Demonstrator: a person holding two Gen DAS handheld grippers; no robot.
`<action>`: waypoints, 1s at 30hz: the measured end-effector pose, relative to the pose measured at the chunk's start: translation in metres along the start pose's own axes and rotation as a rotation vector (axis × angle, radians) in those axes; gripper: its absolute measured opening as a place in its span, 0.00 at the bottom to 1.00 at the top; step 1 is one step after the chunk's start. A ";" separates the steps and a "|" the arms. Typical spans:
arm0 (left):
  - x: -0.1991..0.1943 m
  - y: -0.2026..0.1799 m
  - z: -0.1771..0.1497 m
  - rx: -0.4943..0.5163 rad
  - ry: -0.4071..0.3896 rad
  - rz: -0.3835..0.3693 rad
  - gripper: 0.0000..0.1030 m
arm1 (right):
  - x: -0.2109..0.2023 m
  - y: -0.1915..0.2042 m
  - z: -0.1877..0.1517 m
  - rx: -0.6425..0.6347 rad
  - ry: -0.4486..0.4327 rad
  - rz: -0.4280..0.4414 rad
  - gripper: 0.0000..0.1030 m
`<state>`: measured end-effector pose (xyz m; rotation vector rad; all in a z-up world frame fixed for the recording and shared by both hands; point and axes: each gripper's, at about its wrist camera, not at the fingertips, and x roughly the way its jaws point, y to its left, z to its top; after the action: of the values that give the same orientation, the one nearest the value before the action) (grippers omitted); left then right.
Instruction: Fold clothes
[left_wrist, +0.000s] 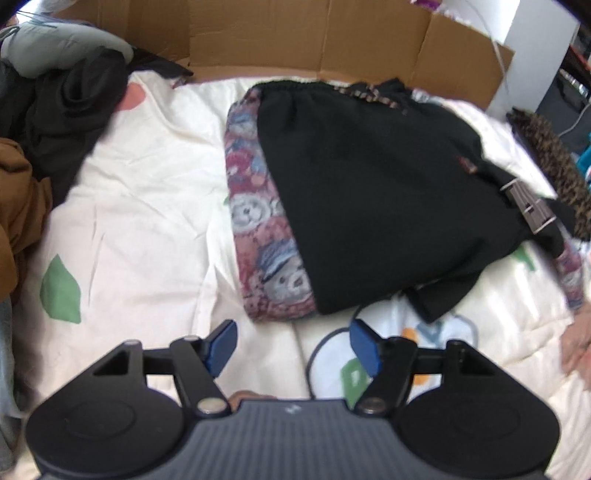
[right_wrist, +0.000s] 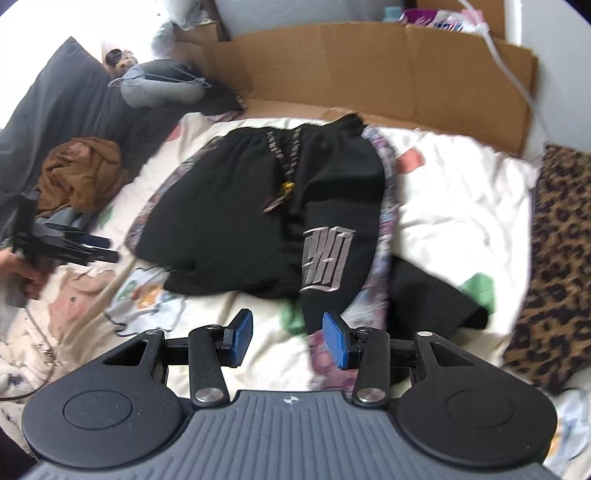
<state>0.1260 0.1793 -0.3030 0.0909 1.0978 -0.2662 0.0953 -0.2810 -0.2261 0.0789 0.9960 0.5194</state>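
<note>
Ahead of the open jaws lies a matt black cloth garment (right_wrist: 258, 221) with a raised grey printed logo (right_wrist: 327, 258), on a bear-patterned woven cloth (left_wrist: 258, 229). Under the jaws, the cream quilted bedcover (left_wrist: 147, 206) looks soft and creased. Beyond stands dull brown corrugated cardboard (right_wrist: 369, 70). The jaws' blue pads (right_wrist: 242, 338) are ribbed plastic on matt black plastic arms with shiny metal rivets.

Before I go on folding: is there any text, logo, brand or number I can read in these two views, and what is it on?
Nothing reads clearly.
Grey block print on the black shorts: stylised characters, too blurred to make out.
Patterned drawstring on the shorts: marks too small to read.
Small red tag on the shorts: too small.
Small white mark on the right gripper body: a symbol, not text.
</note>
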 end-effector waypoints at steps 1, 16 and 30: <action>0.004 0.001 -0.002 -0.001 0.006 0.001 0.68 | 0.006 0.005 -0.002 -0.010 0.007 0.007 0.48; 0.012 -0.003 -0.004 0.107 -0.131 -0.040 0.65 | 0.077 0.061 0.005 -0.099 0.084 0.114 0.48; 0.022 -0.016 -0.022 0.329 -0.153 -0.039 0.63 | 0.152 0.126 0.007 -0.235 0.113 0.182 0.48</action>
<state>0.1119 0.1643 -0.3316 0.3375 0.8970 -0.4797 0.1188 -0.1006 -0.3036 -0.0711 1.0364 0.8118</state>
